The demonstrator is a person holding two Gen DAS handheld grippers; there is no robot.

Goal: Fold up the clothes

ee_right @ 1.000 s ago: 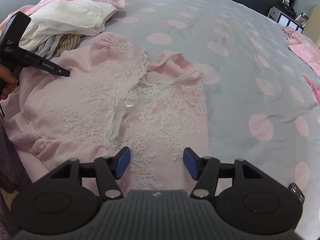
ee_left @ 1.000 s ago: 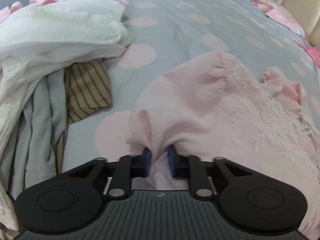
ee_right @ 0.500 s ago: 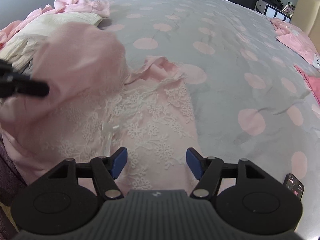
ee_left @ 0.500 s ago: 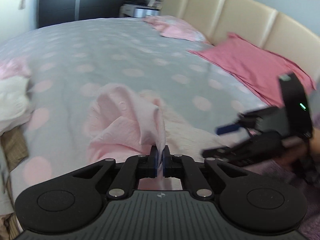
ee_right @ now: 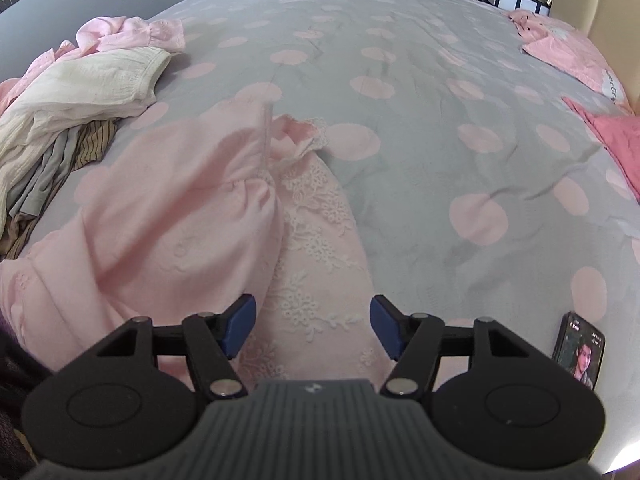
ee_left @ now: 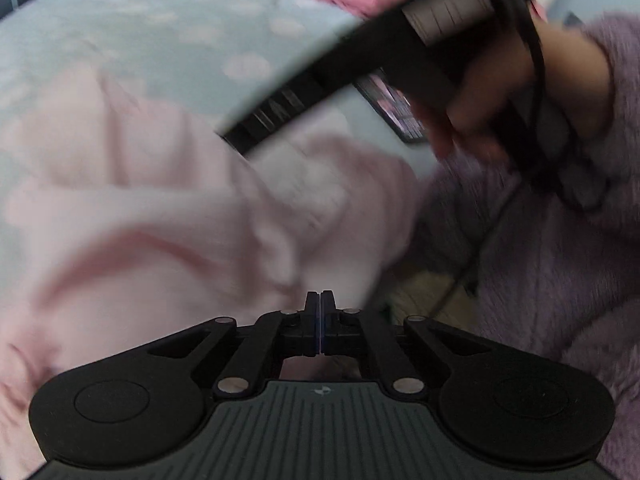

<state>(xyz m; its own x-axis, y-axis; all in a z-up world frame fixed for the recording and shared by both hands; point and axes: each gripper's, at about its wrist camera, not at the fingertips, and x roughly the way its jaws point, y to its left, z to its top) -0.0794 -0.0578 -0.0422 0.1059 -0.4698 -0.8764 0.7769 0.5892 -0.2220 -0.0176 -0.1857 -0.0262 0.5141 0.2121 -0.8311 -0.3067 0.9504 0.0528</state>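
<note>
The pink lace-front garment [ee_right: 200,216] lies on the bed [ee_right: 420,80], which wears a grey cover with pale pink dots. Its left half is folded over the middle, the plain reverse side up, so only a strip of white floral lace shows along the right of the fold, with a ruffled sleeve edge at the top.

The left hand-held gripper [ee_left: 320,322] has its jaws pressed tight together; that view is blurred, pink cloth lies right in front of the tips, and whether any fabric is pinched there cannot be told. In the same view the right hand [ee_left: 508,92], in a fuzzy lilac sleeve [ee_left: 568,264], holds the other tool's handle.

The right hand-held gripper [ee_right: 312,326] hangs over the lace strip with its blue pads [ee_right: 240,322] wide apart, grasping nothing.

A heap of unfolded clothes [ee_right: 68,108], cream, striped and grey, sits at the bed's left edge. A phone [ee_right: 578,350] lies near the lower right, and pink pillows [ee_right: 568,56] rest by the headboard
</note>
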